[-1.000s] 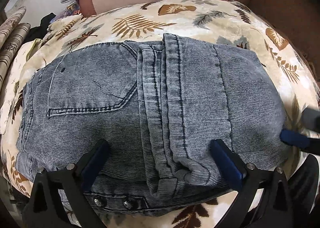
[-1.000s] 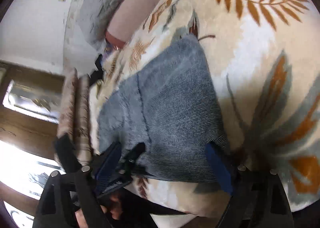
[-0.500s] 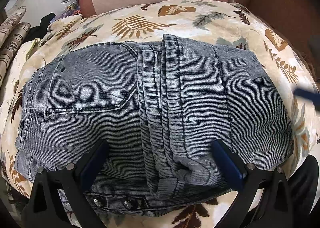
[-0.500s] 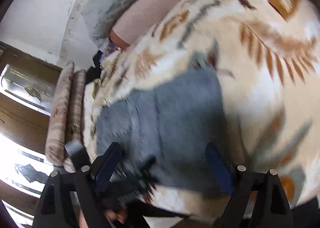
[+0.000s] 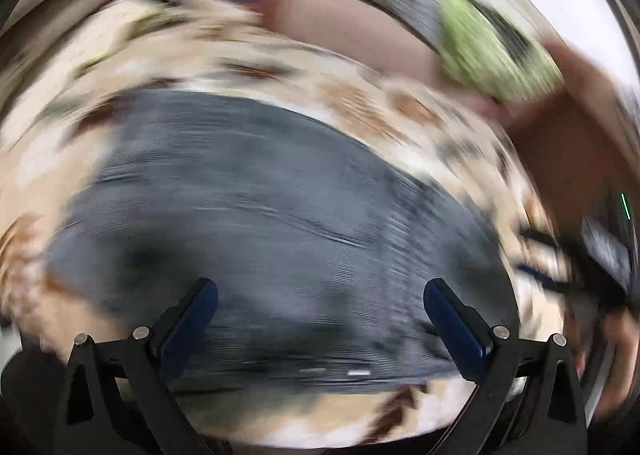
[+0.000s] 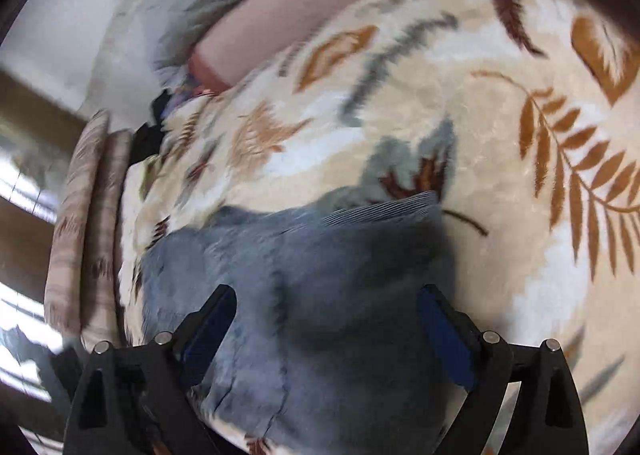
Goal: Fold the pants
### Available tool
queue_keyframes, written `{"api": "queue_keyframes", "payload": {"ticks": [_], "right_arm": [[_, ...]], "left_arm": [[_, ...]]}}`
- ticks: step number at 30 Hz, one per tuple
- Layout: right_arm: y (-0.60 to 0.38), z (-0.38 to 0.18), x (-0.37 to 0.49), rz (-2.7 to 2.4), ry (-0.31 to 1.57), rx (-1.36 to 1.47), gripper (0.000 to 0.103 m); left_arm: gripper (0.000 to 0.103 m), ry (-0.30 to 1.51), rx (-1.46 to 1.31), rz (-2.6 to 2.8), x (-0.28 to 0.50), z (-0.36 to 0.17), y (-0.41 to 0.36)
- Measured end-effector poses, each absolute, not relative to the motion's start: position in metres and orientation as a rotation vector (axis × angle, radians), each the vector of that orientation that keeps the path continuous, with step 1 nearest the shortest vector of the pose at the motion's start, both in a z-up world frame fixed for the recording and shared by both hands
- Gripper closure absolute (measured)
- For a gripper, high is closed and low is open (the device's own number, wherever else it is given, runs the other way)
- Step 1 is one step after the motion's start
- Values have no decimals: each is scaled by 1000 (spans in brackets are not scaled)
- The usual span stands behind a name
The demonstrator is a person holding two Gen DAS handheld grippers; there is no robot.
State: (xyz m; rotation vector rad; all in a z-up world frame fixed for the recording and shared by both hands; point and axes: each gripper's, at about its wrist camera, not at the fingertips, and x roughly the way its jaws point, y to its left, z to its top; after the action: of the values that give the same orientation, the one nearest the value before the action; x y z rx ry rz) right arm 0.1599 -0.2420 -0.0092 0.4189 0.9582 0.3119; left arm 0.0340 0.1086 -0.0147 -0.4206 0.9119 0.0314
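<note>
I am finding no text, label, brand, number or sign that I can read in either view. The left wrist view is smearing heavily with motion blur, so anything printed there is dissolving into streaks. I am seeing only a small green light (image 5: 625, 206) glowing at the right edge of that view, and it is carrying no character I can make out. The right wrist view is showing sharper, yet the cream plush blanket with orange and grey leaf patterns (image 6: 500, 127) is bearing pictures only, and the folded blue-grey ribbed denim pants (image 6: 320, 295) are showing no tag or lettering.
</note>
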Motion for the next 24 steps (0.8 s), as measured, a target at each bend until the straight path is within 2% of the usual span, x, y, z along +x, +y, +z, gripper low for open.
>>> {"api": "queue_keyframes", "payload": {"ticks": [6, 14, 15, 16, 20, 21, 23, 24], "right_arm": [[-142, 6, 143, 542, 967, 246, 10], [35, -10, 115, 710, 855, -327, 11], [52, -15, 113, 717, 834, -386, 15], [70, -21, 113, 728, 813, -444, 25], [120, -57, 130, 665, 811, -645, 39], [125, -68, 138, 644, 842, -674, 46], [124, -67, 142, 655, 866, -661, 52], [121, -59, 142, 661, 867, -642, 64]], "left_arm": [[1, 914, -787, 282, 0, -41, 219], [1, 787, -875, 372, -34, -24, 267], [1, 781, -875, 377, -38, -25, 272], [1, 771, -874, 386, -41, -23, 279], [1, 759, -891, 407, -52, -27, 300], [1, 764, -900, 410, -54, -30, 305], [1, 764, -911, 409, -58, -32, 311], [1, 762, -911, 413, -59, -32, 312]]}}
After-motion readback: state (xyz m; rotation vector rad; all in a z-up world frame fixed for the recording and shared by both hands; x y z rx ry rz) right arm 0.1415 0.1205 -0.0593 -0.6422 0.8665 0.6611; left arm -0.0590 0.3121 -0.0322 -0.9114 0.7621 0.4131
